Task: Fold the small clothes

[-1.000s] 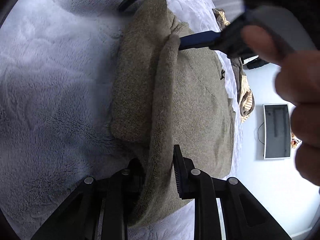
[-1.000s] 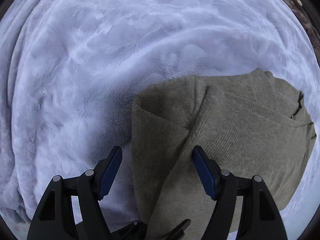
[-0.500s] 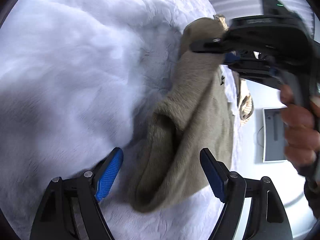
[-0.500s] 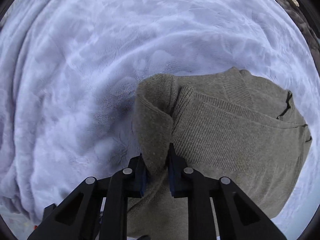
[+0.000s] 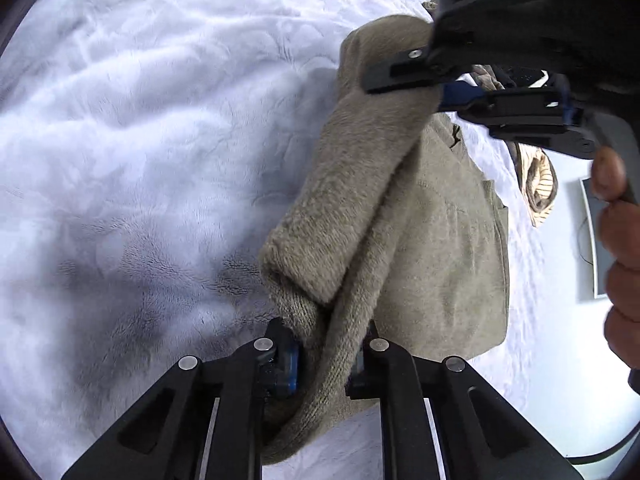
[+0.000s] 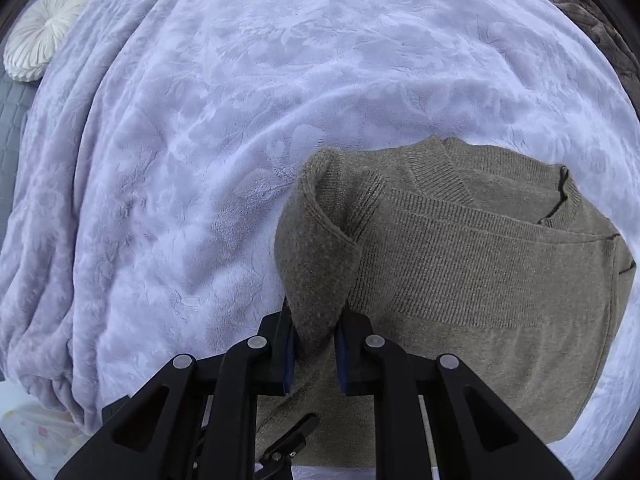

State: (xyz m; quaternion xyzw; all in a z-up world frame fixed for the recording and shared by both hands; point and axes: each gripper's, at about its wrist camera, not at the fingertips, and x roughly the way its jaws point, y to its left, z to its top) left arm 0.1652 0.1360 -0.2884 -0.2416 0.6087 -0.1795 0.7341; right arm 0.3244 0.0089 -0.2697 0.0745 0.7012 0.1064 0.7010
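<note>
An olive-brown knit sweater (image 5: 420, 240) lies on a pale lilac blanket (image 5: 140, 140), with its left side raised into a long fold. My left gripper (image 5: 326, 344) has its jaws closing on the near end of that fold, and both pads press the knit. At the far end of the fold, my right gripper (image 5: 400, 92) is clamped on the cloth. In the right wrist view the right gripper (image 6: 314, 328) is shut on a pinched flap of the sweater (image 6: 480, 272), whose neckline points to the right.
The blanket (image 6: 240, 100) covers the bed all around. A round white cushion (image 6: 44, 30) sits at the far left. More clothes (image 5: 536, 176) lie heaped beyond the sweater. A person's hand (image 5: 620, 216) holds the right gripper's handle. A grey panel (image 5: 596, 240) lies on the floor.
The left gripper let go, opened wide, then closed again on the fold's near end. The right gripper closed on the far end. Both have lifted the sweater's side off the blanket.
</note>
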